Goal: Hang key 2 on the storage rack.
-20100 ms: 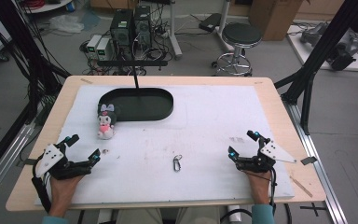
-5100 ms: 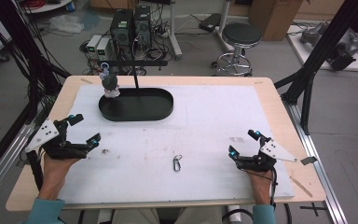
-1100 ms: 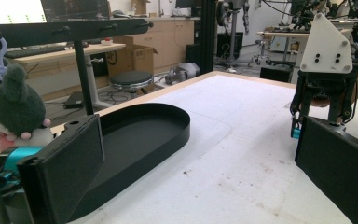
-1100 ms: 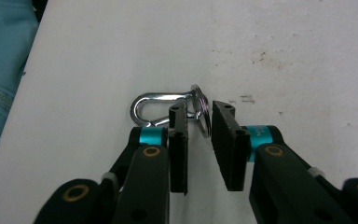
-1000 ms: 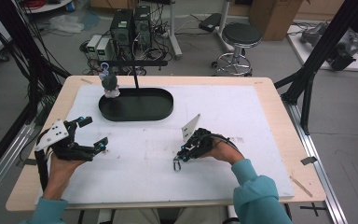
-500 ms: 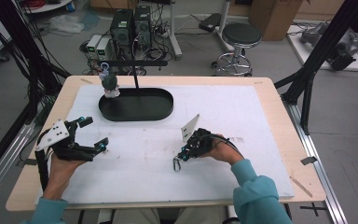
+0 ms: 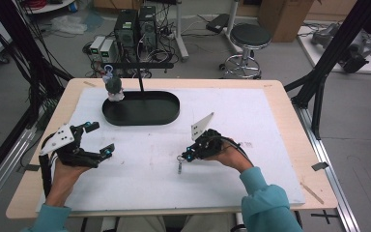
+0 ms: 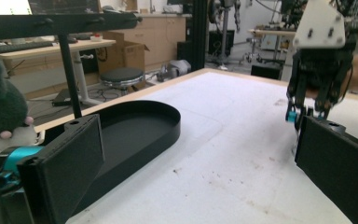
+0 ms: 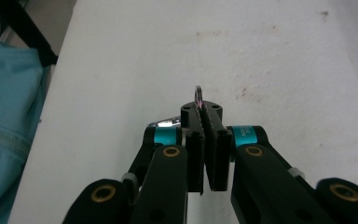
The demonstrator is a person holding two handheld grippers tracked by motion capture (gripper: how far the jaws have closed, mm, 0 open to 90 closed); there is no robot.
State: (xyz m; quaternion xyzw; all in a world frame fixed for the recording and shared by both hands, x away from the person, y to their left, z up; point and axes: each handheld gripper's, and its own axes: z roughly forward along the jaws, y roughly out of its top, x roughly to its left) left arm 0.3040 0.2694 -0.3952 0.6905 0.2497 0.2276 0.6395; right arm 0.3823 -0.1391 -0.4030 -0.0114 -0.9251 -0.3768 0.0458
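White-covered wooden worktop (image 7: pixel 270 125) carried the right gripper (image 7: pixel 187 157), pinching a small silver metal carabiner clip (image 7: pixel 179 166); the left gripper (image 7: pixel 101 140) rested spread.

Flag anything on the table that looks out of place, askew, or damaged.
Nothing looks damaged or spilled. The white mat carries faint brown smudges. The plush toy hangs from the stand's bar over the black tray, which looks intended. The right gripper is shut on the metal clip.
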